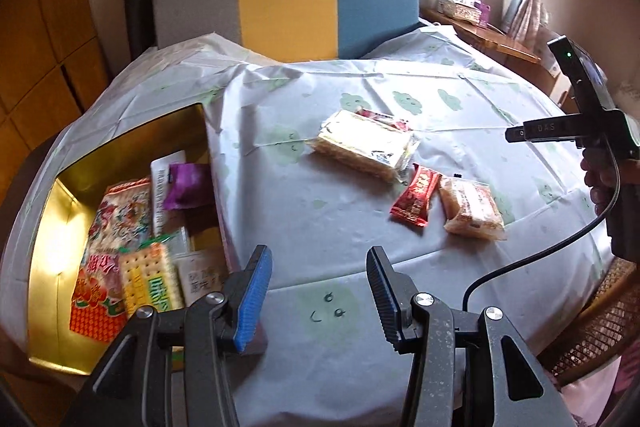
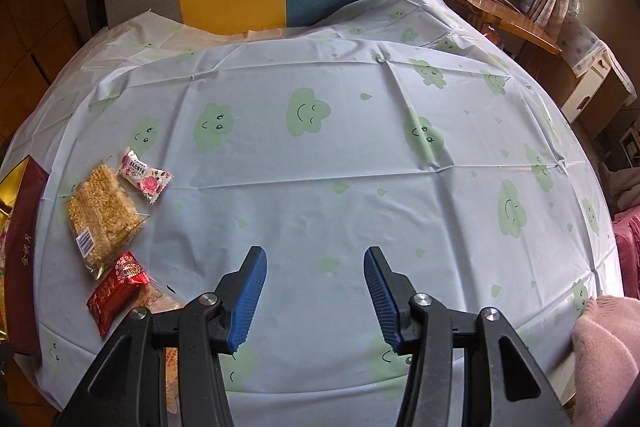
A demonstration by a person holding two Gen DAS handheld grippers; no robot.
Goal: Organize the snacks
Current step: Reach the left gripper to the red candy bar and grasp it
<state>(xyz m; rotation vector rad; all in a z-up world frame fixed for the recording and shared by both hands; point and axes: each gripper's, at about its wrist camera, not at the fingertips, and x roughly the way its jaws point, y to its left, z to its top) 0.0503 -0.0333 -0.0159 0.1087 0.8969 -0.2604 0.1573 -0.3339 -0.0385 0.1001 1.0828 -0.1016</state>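
Both tools, left (image 1: 316,287) and right (image 2: 314,291), stood spread and empty; the red snack (image 2: 118,291) lay just left of the right one (on the desk (image 2: 320,187)).

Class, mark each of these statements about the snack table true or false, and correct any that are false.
1. Both grippers are empty. True: nothing sits between the fingers of the left gripper or the right gripper.
2. The gold box is empty. False: it already holds several snack packets.
3. A red packet lies on the tablecloth. True.
4. The rice cracker pack is inside the box. False: it lies on the tablecloth, outside the box.
5. The tablecloth is plain white. False: it is pale blue with green smiling clouds.
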